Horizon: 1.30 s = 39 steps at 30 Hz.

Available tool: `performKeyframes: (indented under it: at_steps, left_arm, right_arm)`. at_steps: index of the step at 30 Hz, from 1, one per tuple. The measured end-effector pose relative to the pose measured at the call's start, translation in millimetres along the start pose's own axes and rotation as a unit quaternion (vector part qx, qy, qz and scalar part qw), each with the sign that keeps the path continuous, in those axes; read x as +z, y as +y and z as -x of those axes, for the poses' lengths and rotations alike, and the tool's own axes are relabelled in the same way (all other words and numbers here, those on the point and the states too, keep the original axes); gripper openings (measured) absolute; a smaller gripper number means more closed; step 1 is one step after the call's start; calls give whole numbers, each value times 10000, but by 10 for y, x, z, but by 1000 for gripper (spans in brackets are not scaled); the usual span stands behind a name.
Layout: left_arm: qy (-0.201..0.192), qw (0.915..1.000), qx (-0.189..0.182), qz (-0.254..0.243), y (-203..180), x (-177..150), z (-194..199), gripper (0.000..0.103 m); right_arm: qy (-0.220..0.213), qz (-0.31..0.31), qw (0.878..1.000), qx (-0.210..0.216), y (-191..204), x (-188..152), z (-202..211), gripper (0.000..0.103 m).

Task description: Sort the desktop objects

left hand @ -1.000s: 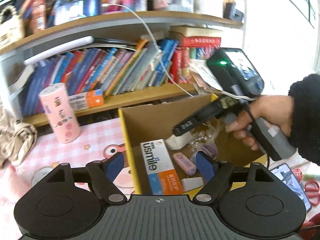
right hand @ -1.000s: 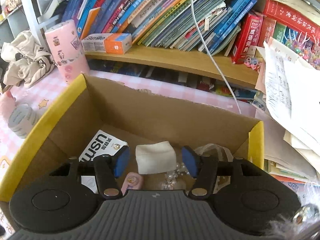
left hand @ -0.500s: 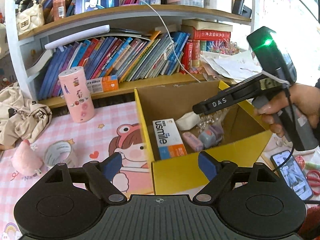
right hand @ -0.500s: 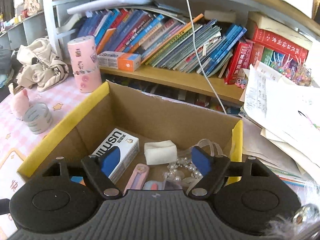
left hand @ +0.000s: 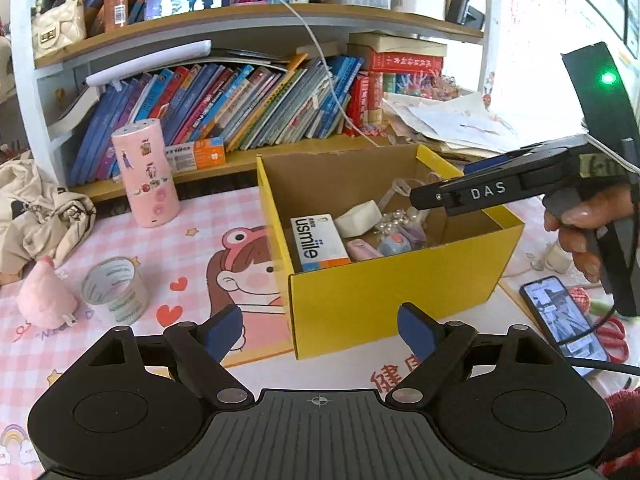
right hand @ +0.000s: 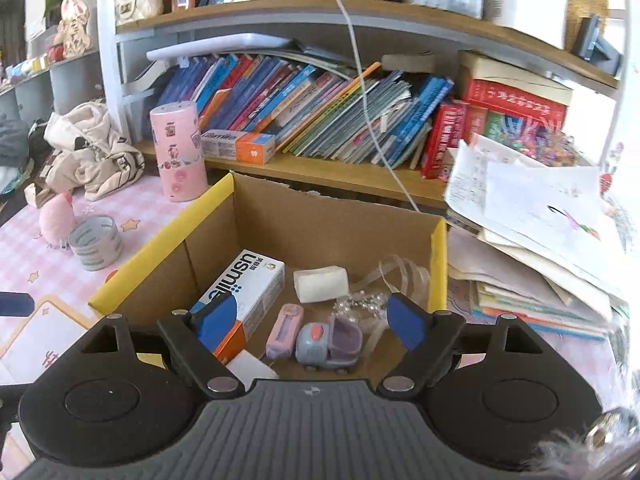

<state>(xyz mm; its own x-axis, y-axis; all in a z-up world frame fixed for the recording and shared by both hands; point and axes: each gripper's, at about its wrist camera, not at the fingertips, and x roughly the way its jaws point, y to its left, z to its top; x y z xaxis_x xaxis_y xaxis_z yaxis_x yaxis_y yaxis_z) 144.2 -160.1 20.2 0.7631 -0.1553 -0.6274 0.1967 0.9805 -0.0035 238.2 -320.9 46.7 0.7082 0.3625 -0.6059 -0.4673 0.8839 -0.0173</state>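
nearest the lens, the left gripper (left hand: pixel 320 330) stood with its jaws apart and nothing between them, low over the pink mat (left hand: pixel 188 256) in front of the box's yellow wall. the right gripper (right hand: pixel 306 322) hung over the near edge of the box (right hand: pixel 439 264), its jaws opening, with no item pressed by the pads; in the left view its fingers (left hand: pixel 456 196) reached over the box's right side, held by a hand (left hand: pixel 580 236). inside the box lay a toothpaste carton (right hand: pixel 240 300), a white block (right hand: pixel 320 284), a lilac case (right hand: pixel 284 330), a small toy car (right hand: pixel 330 342) and a bead string (right hand: pixel 360 302), all on the floor of the box. left of the box, still on the mat, stood a tape roll (left hand: pixel 116 290), a pink plush (left hand: pixel 44 298) and, farther back, a pink cylinder (left hand: pixel 146 172); a phone (left hand: pixel 564 320) lay to the right. behind all this rose the bookshelf (left hand: pixel 256 24). judged from this layout, a deposit into the box appeared just done, and the sorting was part-way along. the next move would likely call for a reach to an item on the mat, perhaps the tape roll nearest the left gripper, with the jaws set wide enough to span it.
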Motion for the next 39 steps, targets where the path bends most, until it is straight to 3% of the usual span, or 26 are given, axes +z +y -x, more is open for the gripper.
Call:
performKeyframes:
  at_steps: [11,19,25,33,39]
  left_arm:
    - [-94,9988,-391,-291,166,-101,168,87]
    - [-57,9978,-550,-373,418,-215,302,87]
    - [56,9973,-562,-475,576,-317,339,88]
    - [275,9970,-568,-447,797,-473,346,88]
    - [387,9964,-564,-504,917,-557,382,89]
  right_arm:
    - [-228,-444,9961,-723,233,-236,420,82]
    - [-85,-807,9903,-1124,497,-423,586,83]
    - [151,-1021,9870,-1231,729,-598,617,83]
    - [771,-1391,9796,-1228,978,-858,488,83]
    - [1013,-1394,9793,-1061,1230,-926,411,87]
